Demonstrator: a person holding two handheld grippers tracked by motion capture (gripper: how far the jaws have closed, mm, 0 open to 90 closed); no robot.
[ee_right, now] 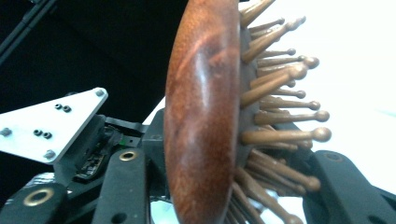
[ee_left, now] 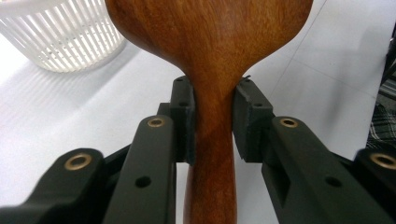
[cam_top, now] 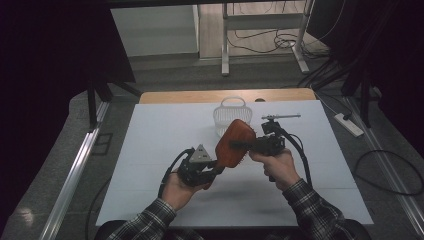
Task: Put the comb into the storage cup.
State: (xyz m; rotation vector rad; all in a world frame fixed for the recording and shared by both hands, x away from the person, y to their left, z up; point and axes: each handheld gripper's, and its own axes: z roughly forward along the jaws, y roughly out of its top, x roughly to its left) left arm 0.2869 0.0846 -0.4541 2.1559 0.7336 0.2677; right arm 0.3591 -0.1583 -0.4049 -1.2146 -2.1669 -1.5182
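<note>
Left gripper pinches hairbrush handle at frame center. Right gripper clamps the brush head, seemingly; basket sits behind.

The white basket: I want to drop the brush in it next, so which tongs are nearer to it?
Right. The right tongs grip the hairbrush head just in front of the white basket; the left tongs hold the handle, farther back toward the person.

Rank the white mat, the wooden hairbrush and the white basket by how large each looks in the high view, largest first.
1. white mat, by far.
2. wooden hairbrush.
3. white basket, though it is partly hidden behind the brush and sits farther from the camera, so the last two are close.
</note>
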